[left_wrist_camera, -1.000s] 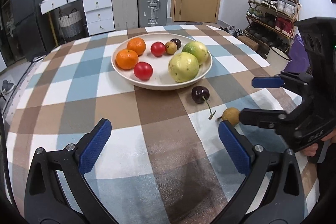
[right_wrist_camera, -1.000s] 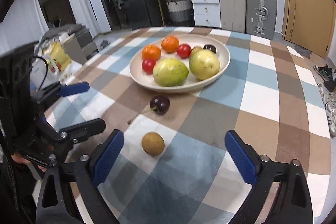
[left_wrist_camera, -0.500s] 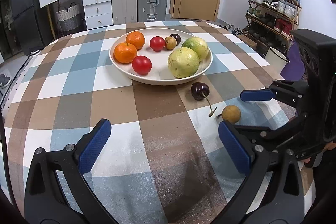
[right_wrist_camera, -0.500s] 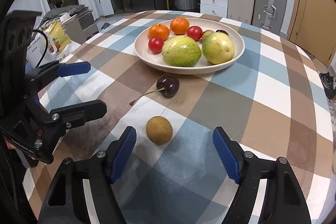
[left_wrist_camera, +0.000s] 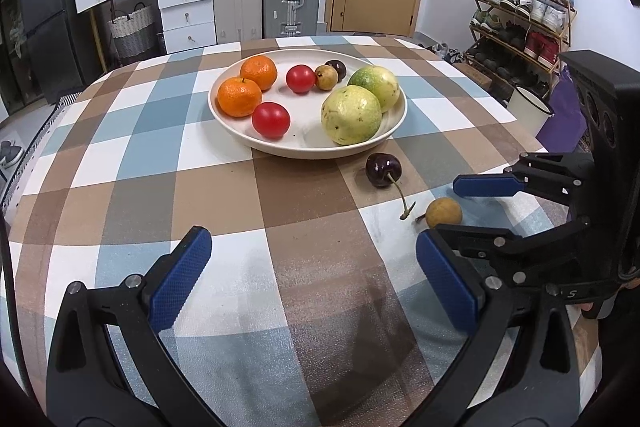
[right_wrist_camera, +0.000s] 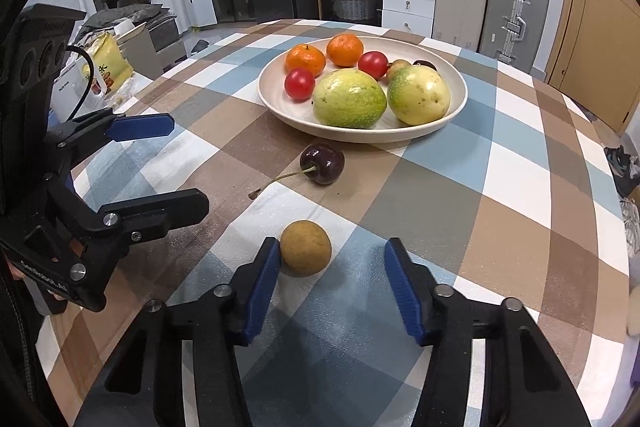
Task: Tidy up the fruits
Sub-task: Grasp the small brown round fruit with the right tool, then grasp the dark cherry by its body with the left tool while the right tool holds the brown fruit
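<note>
right gripper (right_wrist_camera: 334, 267): jaws closing, longan (right_wrist_camera: 305, 247) between them, left pad touching, right pad clear | left gripper (left_wrist_camera: 316, 275): wide open, empty | cherry (right_wrist_camera: 322, 163) beside plate (right_wrist_camera: 362, 135)

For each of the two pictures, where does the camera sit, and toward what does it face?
Left wrist view: on the left claw, facing down over the checked table toward the plate; the right claw shows at the right edge.
Right wrist view: on the right claw, its jaws closing around the small brown fruit; the left claw shows at left.
Shared: plate, cherry, brown fruit.
</note>
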A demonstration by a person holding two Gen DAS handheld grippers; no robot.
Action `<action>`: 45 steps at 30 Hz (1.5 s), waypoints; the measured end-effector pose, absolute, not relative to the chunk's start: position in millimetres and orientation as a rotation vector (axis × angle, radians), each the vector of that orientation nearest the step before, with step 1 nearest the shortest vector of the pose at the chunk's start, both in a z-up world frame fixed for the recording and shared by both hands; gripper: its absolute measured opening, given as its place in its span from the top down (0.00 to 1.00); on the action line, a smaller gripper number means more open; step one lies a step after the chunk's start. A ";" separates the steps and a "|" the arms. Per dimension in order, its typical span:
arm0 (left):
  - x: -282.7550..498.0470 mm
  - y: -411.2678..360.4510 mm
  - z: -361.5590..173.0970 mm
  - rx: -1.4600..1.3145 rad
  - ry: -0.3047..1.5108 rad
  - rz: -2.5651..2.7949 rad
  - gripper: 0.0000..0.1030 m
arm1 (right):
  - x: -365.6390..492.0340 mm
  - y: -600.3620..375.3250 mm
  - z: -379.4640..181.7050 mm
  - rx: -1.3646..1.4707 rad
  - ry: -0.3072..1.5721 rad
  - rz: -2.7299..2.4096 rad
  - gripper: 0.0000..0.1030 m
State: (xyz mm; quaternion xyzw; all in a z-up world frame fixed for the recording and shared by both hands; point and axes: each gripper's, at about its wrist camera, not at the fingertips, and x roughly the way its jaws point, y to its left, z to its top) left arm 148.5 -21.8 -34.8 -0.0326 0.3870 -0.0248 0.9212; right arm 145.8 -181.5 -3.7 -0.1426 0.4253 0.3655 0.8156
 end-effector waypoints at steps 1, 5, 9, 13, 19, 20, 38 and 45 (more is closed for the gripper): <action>148.9 -21.2 -35.0 -0.067 0.795 -0.050 0.01 | 145.2 -181.2 -3.4 -0.306 0.905 0.783 0.53; 149.3 -19.9 -35.5 -0.072 0.792 -0.051 0.01 | 141.8 -179.3 -3.1 -0.309 0.904 0.813 0.66; 150.1 -19.5 -36.1 -0.072 0.794 -0.053 0.01 | 137.0 -177.7 -1.9 -0.319 0.893 0.833 0.75; 150.8 -18.9 -36.9 -0.078 0.794 -0.052 0.01 | 138.1 -181.5 0.8 -0.291 0.884 0.832 0.75; 150.9 -18.3 -37.6 -0.082 0.793 -0.052 0.01 | 142.4 -190.4 8.6 -0.230 0.850 0.817 0.75; 151.5 -18.1 -37.8 -0.084 0.795 -0.052 0.01 | 143.6 -192.2 9.8 -0.222 0.846 0.811 0.75; 165.7 -39.0 -26.2 -0.096 0.779 -0.059 0.01 | 168.8 -230.0 21.3 -0.061 0.786 0.641 0.75; 187.5 -63.3 -27.7 -0.050 0.791 -0.075 0.06 | 174.4 -239.6 22.1 -0.026 0.772 0.599 0.75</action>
